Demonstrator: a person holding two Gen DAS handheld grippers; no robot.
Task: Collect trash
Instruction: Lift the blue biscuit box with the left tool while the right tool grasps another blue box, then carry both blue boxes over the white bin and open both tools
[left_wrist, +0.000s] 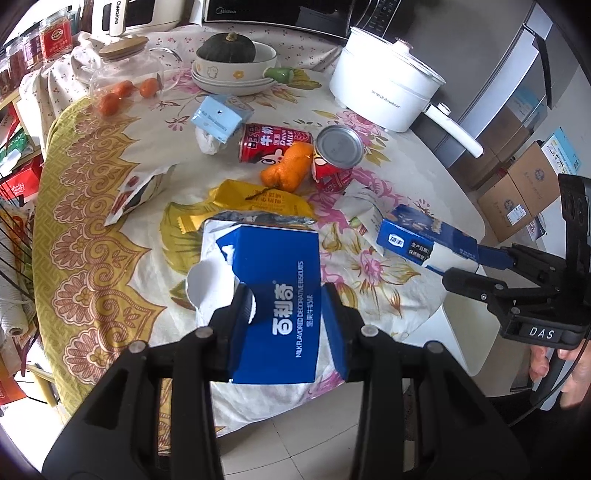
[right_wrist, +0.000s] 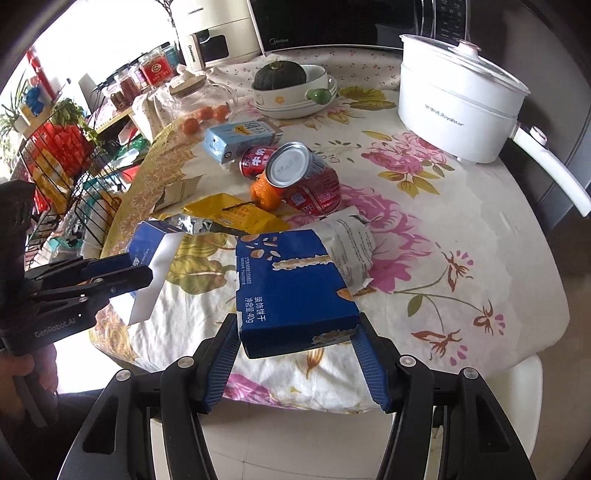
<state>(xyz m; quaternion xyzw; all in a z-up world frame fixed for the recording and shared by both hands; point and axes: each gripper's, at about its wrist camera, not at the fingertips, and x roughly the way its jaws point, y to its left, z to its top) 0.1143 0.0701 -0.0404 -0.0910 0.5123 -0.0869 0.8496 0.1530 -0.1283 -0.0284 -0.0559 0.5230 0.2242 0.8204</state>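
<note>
Two blue biscuit boxes are gripped, one per gripper; the right gripper (right_wrist: 297, 343) pinches its box (right_wrist: 291, 284) only by the corners, so it could slip onto the tabletop (right_wrist: 461, 229).

A round table in a floral cloth (right_wrist: 461, 236) bears two red cans (right_wrist: 306, 177), yellow wrapper (right_wrist: 236, 214), white pot (right_wrist: 458, 110).

A white electric pot (right_wrist: 458, 110) with its lid on stands at the far right of the table (right_wrist: 480, 266), which wears a flowered cloth. Beside it a dark green squash (right_wrist: 279, 75) sits in a bowl (right_wrist: 317, 79) on stacked plates. A glass jar (left_wrist: 122, 70) holds small oranges (left_wrist: 110, 103). A microwave (right_wrist: 314, 22) stands behind.
</note>
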